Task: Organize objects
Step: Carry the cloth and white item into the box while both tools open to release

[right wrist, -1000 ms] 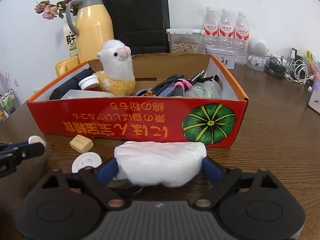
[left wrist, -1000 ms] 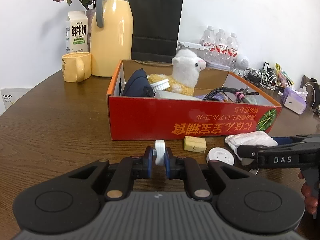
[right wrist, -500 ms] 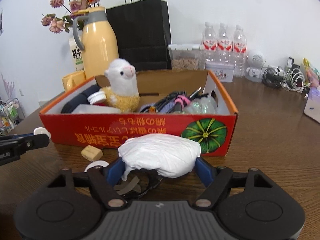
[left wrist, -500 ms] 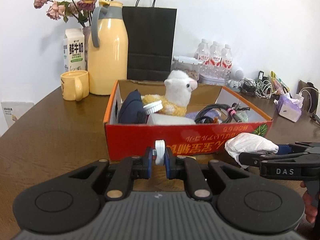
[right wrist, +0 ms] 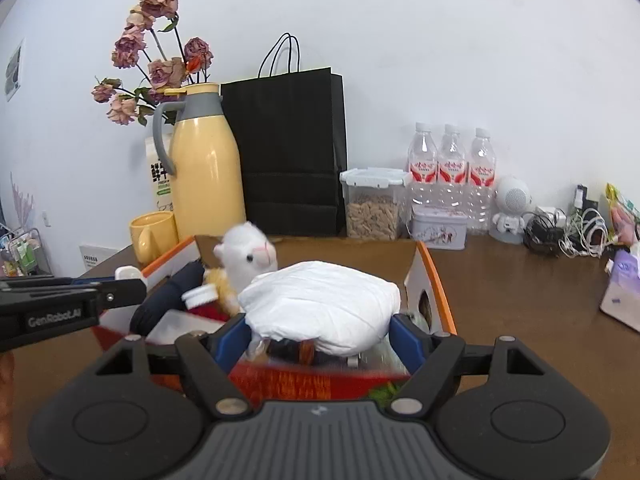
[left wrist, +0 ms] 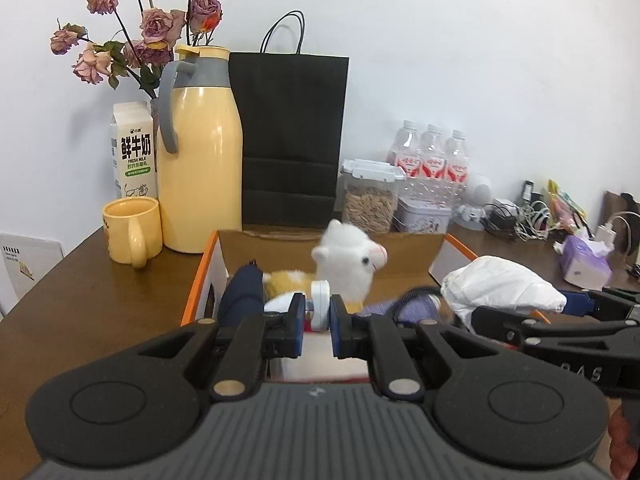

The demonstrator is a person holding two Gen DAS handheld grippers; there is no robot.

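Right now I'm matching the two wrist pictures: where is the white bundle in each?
Left wrist: white bundle at right, held by the right gripper.
Right wrist: white bundle at centre, between that gripper's fingers.
Shared landmark: the toy alpaca in the box.

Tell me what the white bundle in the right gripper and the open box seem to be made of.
The white bundle looks like soft, thin plastic or nonwoven wrap with a matte finish: it is creased and bulges between the right gripper pads. The box appears to be cardboard: plain brown inside walls, an orange rim and a glossy red printed outside.
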